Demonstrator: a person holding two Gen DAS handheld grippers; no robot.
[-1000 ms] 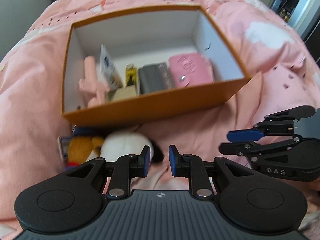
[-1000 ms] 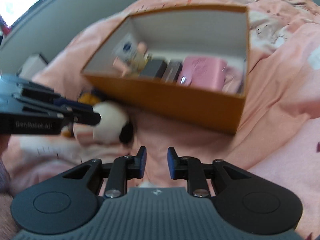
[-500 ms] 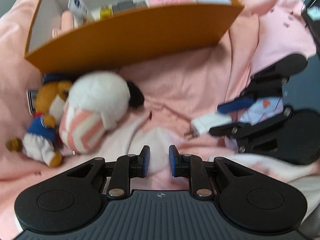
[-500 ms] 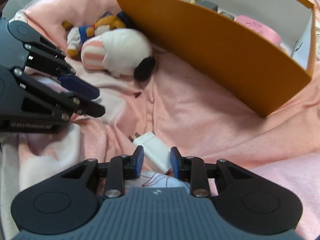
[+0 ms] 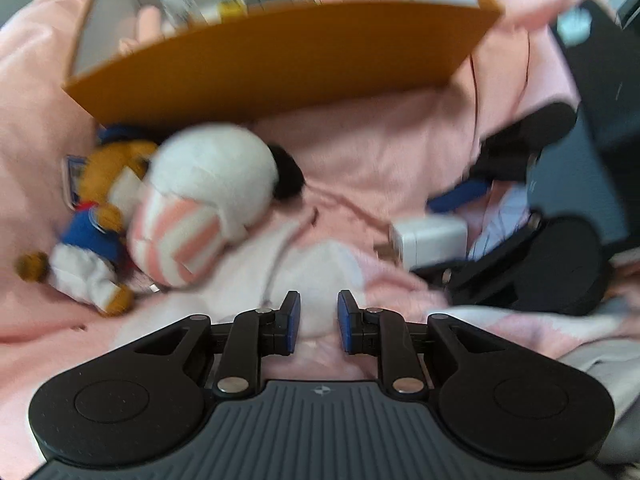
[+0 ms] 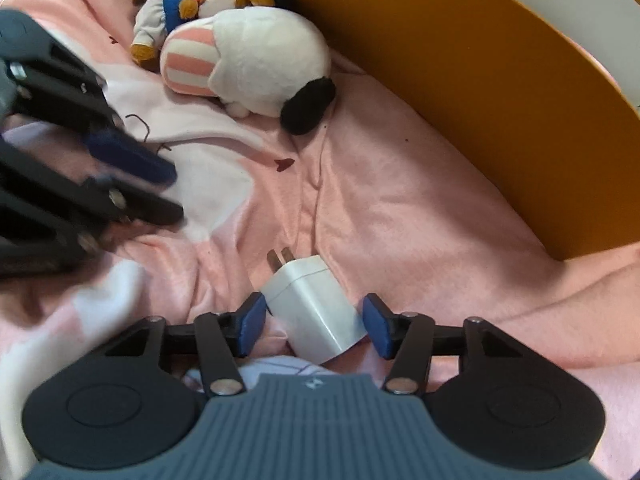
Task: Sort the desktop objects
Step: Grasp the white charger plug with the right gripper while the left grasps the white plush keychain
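Observation:
A white plug charger (image 6: 308, 300) lies on the pink blanket, prongs pointing away from me. My right gripper (image 6: 314, 316) points down over it; its jaws are opening, with the charger between them and gaps at both pads. The left wrist view shows the same charger (image 5: 432, 236) inside the right gripper (image 5: 438, 236). My left gripper (image 5: 319, 308) hovers over bare blanket, jaws narrowly apart and empty, and also shows at the left of the right wrist view (image 6: 160, 184). A white plush dog (image 6: 256, 60) and a small bear plush (image 6: 192, 4) lie beside the orange box (image 6: 500, 92).
The orange box (image 5: 280, 64) has white inner walls and holds several small items, blurred here. Its front wall stands just behind the plush dog (image 5: 208, 184) and the bear (image 5: 88, 220). Rumpled pink blanket (image 6: 400, 200) covers the surface. A dark object (image 5: 600, 80) stands at the far right.
Both grippers have sunk toward the blanket and tilted downward. The right gripper's jaws have spread wider around the white charger. The left gripper's jaws keep the same narrow gap.

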